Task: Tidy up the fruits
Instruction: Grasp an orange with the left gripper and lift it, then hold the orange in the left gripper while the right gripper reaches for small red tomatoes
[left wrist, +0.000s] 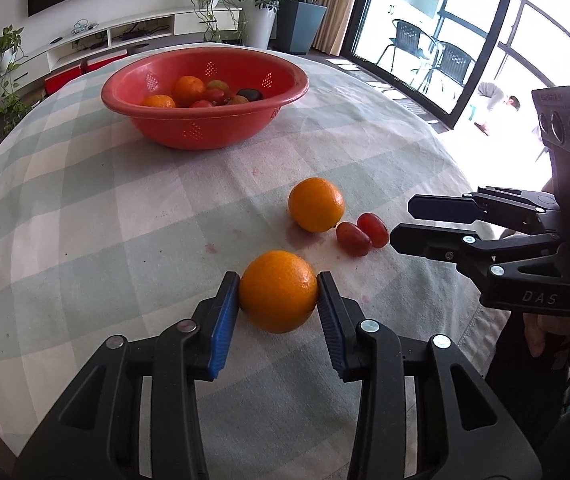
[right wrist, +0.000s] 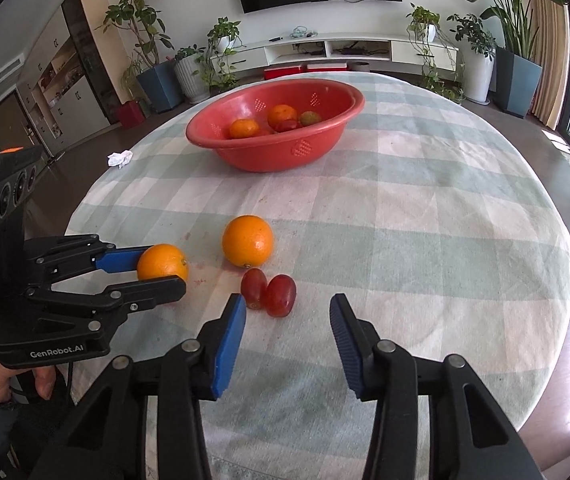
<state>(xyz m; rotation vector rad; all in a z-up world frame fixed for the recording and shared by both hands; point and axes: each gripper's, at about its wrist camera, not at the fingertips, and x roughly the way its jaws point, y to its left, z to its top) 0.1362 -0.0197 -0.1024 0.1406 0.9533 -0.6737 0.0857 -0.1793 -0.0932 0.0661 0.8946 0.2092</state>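
My left gripper (left wrist: 278,286) is shut on an orange (left wrist: 278,291), with both blue pads against its sides; whether it rests on the tablecloth I cannot tell. It also shows in the right wrist view (right wrist: 162,263). A second orange (left wrist: 316,204) (right wrist: 247,241) lies on the cloth just beyond, with two red grapes (left wrist: 361,232) (right wrist: 270,291) beside it. My right gripper (right wrist: 287,306) is open and empty, just short of the grapes; in the left wrist view it (left wrist: 399,220) is to their right. A red basket (left wrist: 205,96) (right wrist: 277,132) at the far side holds several fruits.
The round table (right wrist: 425,220) has a green-and-white checked cloth. A crumpled white tissue (right wrist: 120,158) lies near its left edge. Potted plants, a TV cabinet and glass doors stand beyond the table.
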